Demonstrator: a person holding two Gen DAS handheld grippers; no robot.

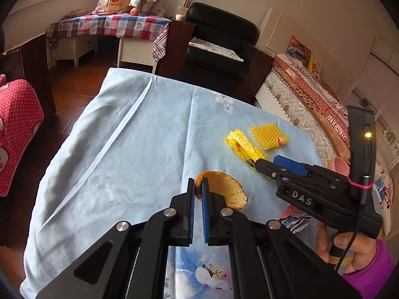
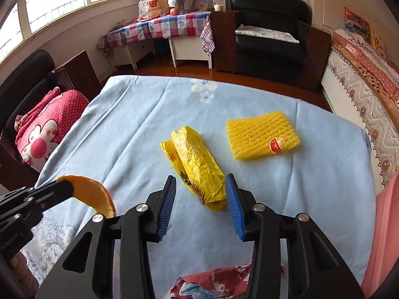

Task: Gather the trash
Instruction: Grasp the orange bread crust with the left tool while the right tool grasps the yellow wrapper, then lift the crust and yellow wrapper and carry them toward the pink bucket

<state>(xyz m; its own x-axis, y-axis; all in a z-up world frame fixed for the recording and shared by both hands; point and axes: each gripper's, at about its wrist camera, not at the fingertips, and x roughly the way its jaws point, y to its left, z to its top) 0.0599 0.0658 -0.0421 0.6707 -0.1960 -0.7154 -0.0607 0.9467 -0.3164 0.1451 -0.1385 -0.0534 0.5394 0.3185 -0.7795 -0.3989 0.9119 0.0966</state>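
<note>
My left gripper is shut on an orange peel and holds it above the blue cloth; the peel also shows in the right wrist view. My right gripper is open, its two fingers on either side of the near end of a crumpled yellow wrapper that lies on the cloth. The left wrist view shows that wrapper with the right gripper at its near end. A yellow foam fruit net with a red label lies to the wrapper's right, also in the left wrist view.
A table with a light blue cloth holds everything. Torn red and blue paper lies at the near edge. A pink object stands at the right. A bed, a black armchair and a checked table surround it.
</note>
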